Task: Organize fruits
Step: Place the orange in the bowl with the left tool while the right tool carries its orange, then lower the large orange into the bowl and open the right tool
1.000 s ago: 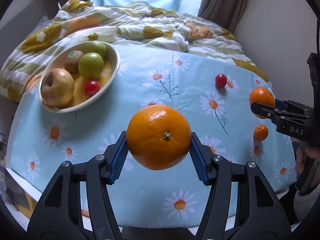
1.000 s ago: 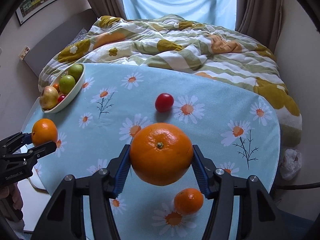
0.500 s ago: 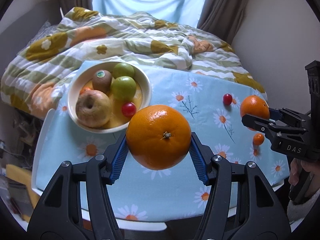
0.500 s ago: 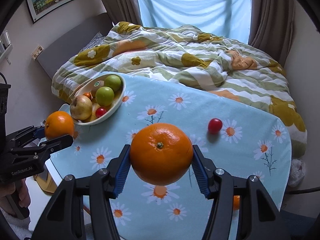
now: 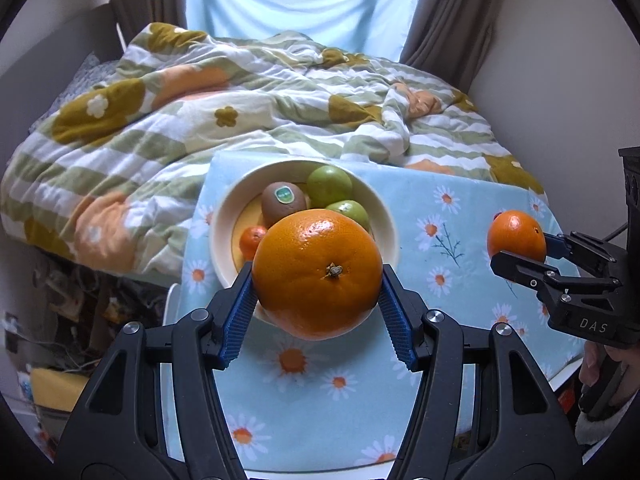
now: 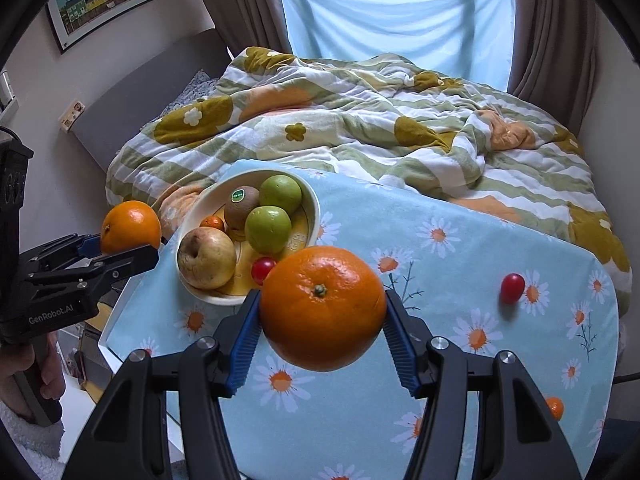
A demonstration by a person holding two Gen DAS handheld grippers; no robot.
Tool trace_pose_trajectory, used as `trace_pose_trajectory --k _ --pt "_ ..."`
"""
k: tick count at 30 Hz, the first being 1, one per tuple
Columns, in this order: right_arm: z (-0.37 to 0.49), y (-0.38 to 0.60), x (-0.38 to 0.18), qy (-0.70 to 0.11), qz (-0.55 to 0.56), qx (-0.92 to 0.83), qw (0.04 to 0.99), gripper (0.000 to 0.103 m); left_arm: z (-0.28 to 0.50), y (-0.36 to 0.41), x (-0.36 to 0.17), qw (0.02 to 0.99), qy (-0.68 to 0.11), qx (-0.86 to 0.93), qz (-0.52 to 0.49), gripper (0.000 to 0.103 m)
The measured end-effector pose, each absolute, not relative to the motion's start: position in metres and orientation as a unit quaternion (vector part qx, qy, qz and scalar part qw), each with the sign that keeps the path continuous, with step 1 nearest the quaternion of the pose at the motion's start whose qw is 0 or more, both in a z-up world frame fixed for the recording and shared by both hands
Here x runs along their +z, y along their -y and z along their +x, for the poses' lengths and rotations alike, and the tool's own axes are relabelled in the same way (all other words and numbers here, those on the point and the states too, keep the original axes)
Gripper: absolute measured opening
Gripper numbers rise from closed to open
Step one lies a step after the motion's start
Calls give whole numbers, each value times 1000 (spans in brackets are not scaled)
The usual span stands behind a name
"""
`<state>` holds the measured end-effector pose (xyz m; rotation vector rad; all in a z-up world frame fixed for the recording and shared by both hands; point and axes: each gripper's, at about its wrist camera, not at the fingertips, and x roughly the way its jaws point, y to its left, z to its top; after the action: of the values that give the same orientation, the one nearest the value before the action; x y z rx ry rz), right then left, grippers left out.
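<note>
My left gripper [image 5: 317,276] is shut on a large orange [image 5: 317,274] and holds it above the near side of the cream fruit bowl [image 5: 384,216]. It also shows at the left of the right wrist view [image 6: 130,246]. My right gripper [image 6: 322,308] is shut on a second large orange [image 6: 322,308], in the air just right of the bowl [image 6: 314,204]. The bowl holds a kiwi [image 6: 241,206], two green fruits [image 6: 268,229], a yellowish apple [image 6: 206,258], a small mandarin [image 6: 212,223] and a red cherry tomato [image 6: 263,270].
The table has a light blue daisy cloth [image 6: 460,320]. A loose red cherry tomato [image 6: 512,288] and a small mandarin [image 6: 554,408] lie on its right part. A rumpled flowered quilt [image 6: 360,128] on a bed lies behind the table. The table's left edge [image 6: 116,320] drops to cluttered floor.
Both grippers have lifted and swung left with their oranges. The left orange has gone from mid-table to over the bowl. The right orange has come close to the bowl's right side.
</note>
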<state>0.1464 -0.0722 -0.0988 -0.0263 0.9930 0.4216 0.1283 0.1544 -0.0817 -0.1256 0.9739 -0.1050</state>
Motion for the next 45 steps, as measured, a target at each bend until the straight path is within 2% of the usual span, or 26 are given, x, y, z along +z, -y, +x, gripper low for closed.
trace_pose_trajectory --k 14,31,32,33,35,45 --pt "183 23 -121 -486 12 163 859 55 200 -210 -123 865 -493 -84 -41 65" --pt "203 12 -141 -502 31 133 854 55 248 -214 -171 845 -521 -118 -20 67" --pt "203 12 -142 -502 31 133 854 55 248 -213 -170 847 -518 -120 -21 71" --pt "203 13 -141 -502 31 133 854 55 248 -212 -168 850 -513 -117 -19 85" --pt "203 13 -141 -503 31 131 854 55 247 -211 -162 855 -505 -115 -15 103" --pt "204 15 -132 -500 14 159 851 55 225 -214 -134 869 -486 -90 -38 103"
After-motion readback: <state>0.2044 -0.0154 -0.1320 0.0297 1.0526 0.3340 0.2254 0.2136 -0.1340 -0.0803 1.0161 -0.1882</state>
